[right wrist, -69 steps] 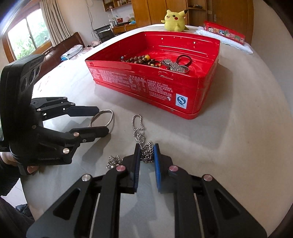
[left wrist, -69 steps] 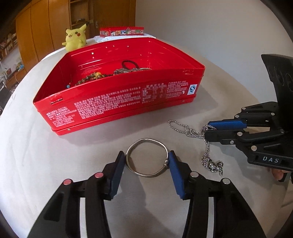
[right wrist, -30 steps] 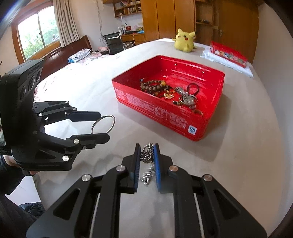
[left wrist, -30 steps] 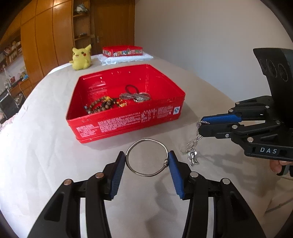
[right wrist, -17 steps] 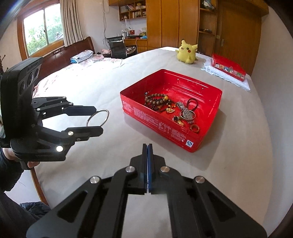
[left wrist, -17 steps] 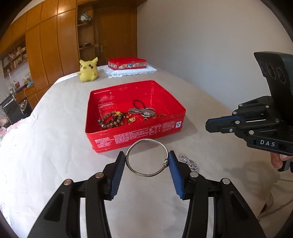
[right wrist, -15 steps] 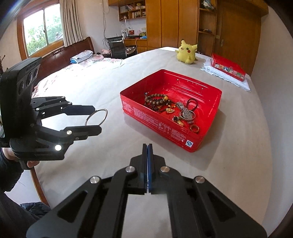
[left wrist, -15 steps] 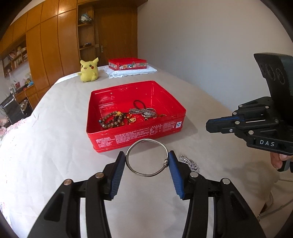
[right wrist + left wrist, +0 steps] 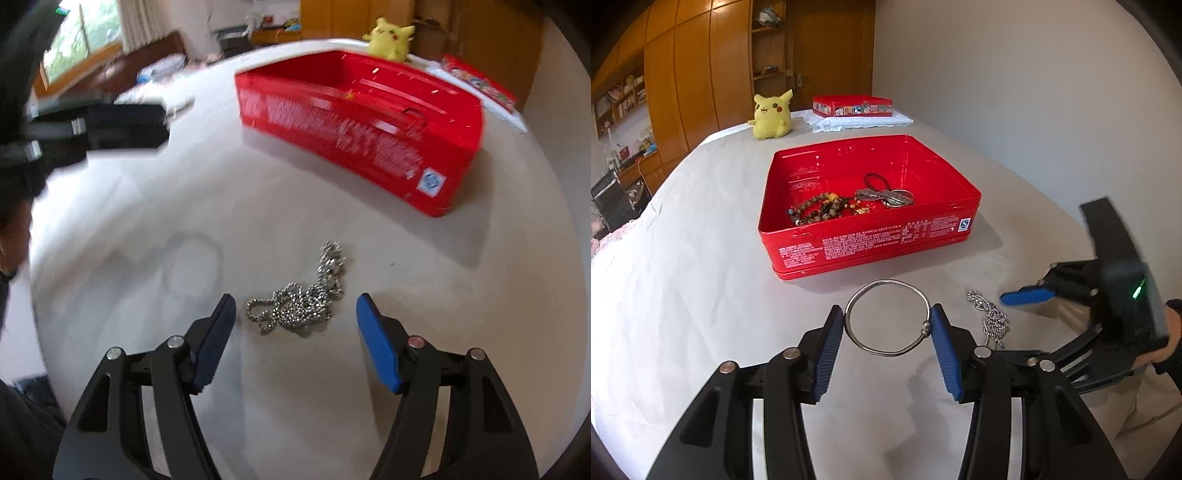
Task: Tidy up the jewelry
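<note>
My left gripper (image 9: 886, 314) is shut on a silver bangle (image 9: 882, 352) and holds it above the cloth, in front of the red tin (image 9: 868, 247). The tin holds a bead bracelet (image 9: 820, 210), a black cord and some silver pieces. A silver ball chain (image 9: 330, 264) lies bunched on the cloth. My right gripper (image 9: 295, 301) hangs low over it with its jaws opening; the pads stand on either side of the heap without touching it. In the left wrist view the chain (image 9: 991, 319) lies just beside the right gripper's blue finger (image 9: 1027, 296).
The round table (image 9: 683, 295) wears a pale cloth. Behind the tin sit a yellow plush toy (image 9: 772, 116) and a second red tin (image 9: 853, 106) on a folded white cloth. A wall runs close along the right. A person's hand (image 9: 1171, 339) grips the right tool.
A second ago my right gripper held the chain in the air; the chain then fell to the cloth and the jaws closed empty. Now the gripper has come down over it and opened. The left still holds the bangle.
</note>
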The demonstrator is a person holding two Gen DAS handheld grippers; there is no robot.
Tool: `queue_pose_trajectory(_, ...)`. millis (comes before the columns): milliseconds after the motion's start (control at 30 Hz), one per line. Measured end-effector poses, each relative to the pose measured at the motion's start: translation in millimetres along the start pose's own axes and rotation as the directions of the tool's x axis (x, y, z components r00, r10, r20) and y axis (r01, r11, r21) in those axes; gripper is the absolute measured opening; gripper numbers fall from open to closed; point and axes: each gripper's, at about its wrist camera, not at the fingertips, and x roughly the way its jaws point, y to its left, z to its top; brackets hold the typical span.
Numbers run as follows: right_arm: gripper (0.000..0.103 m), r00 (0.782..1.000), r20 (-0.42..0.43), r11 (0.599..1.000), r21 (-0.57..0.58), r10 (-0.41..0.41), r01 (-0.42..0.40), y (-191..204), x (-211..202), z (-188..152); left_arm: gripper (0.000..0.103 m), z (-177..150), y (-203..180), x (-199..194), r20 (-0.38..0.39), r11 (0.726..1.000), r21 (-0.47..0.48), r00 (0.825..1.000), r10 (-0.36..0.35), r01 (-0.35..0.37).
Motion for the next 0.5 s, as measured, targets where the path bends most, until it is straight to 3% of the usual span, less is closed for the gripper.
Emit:
queue_pose_trajectory(33,0.058,1.000,0.006,1.000,-0.009,-0.002,0.002,1,1,0,0.048,0,0,1,0.000,1.000,0.000,1.000,0.000,0.000)
queue_pose_trajectory(67,0.041,1.000,0.003,1.000,-0.010,0.010,-0.010,0,2,1,0.048,1,0,1,0.000,1.000,0.000,1.000,0.000,0.000)
queue_pose_trajectory(133,0.020,0.999,-0.010,0.999,0.002,0.034,-0.034,-5,1,5,0.048,1,-1,1,-0.001,1.000,0.000,1.000,0.001,-0.001)
queue_pose_trajectory(267,0.013,0.999,-0.020,0.999,0.019,0.043,-0.042,-8,-3,9,0.048,2,-2,-1,0.005,1.000,-0.002,1.000,0.000,0.000)
queue_pose_trajectory(500,0.010,0.998,0.035,0.998,0.028,0.054,-0.055,-6,-29,14,0.048,4,-3,-10,0.020,1.000,0.005,1.000,0.003,-0.003)
